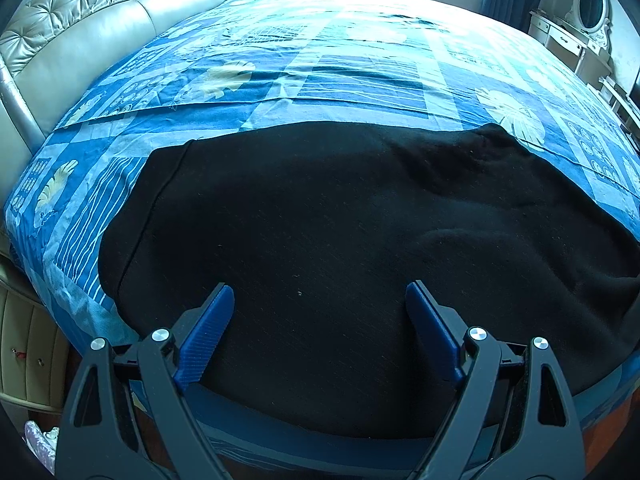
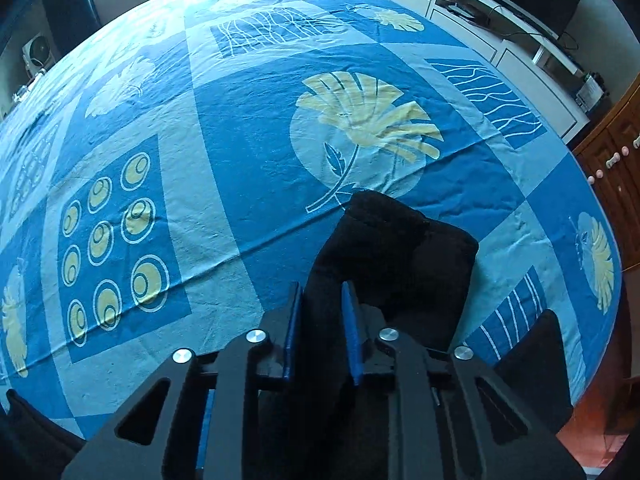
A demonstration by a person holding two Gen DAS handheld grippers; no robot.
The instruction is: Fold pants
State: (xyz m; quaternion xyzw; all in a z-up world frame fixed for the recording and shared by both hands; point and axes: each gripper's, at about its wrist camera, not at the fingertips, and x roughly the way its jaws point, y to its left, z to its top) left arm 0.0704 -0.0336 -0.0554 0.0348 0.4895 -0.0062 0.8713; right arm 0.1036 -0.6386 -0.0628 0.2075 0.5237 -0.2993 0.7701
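Observation:
Black pants (image 1: 340, 248) lie spread across the near part of the bed on a blue patterned sheet (image 1: 304, 80). My left gripper (image 1: 320, 296) is open, its blue pads wide apart just above the black cloth, holding nothing. In the right wrist view my right gripper (image 2: 320, 296) is shut on a bunched fold of the black pants (image 2: 400, 256), lifted above the sheet (image 2: 240, 152). The cloth runs between the blue pads and sticks out ahead of them. More black cloth hangs at the lower corners of that view.
A padded beige headboard (image 1: 80, 40) runs along the left of the bed. A white dresser with an oval mirror (image 1: 588, 12) stands far right. A white TV stand with a television (image 2: 500, 8) and a wooden cabinet (image 2: 616, 168) flank the bed's right side.

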